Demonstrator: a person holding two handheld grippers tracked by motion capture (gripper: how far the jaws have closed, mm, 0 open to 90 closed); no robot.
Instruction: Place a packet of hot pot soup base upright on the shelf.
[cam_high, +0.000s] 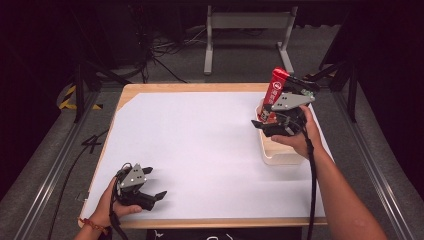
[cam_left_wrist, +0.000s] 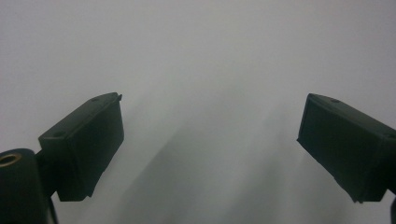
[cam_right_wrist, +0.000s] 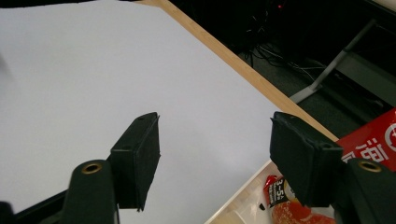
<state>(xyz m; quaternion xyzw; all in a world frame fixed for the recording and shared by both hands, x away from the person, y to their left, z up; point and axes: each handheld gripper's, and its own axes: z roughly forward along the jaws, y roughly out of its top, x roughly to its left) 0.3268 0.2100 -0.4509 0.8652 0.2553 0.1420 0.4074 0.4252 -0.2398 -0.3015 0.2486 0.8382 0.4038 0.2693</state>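
Observation:
A tall red snack packet (cam_high: 276, 87) stands tilted in a pale wooden tray (cam_high: 280, 155) at the table's right side. My right gripper (cam_high: 261, 125) hovers at the tray's left rim, right beside the packet. In the right gripper view its jaws (cam_right_wrist: 215, 158) stand open over the white sheet with nothing between them. The red packet (cam_right_wrist: 373, 140) lies off to the right behind the right jaw, inside the tray (cam_right_wrist: 238, 198). My left gripper (cam_high: 155, 192) rests low at the front left of the sheet. Its jaws (cam_left_wrist: 210, 144) are open on bare white paper.
A white paper sheet (cam_high: 200, 140) covers most of the wooden table (cam_high: 200, 86). Behind the table stand a grey metal frame (cam_high: 245, 30) and cables on the floor (cam_high: 165, 50). Metal rails run along both sides.

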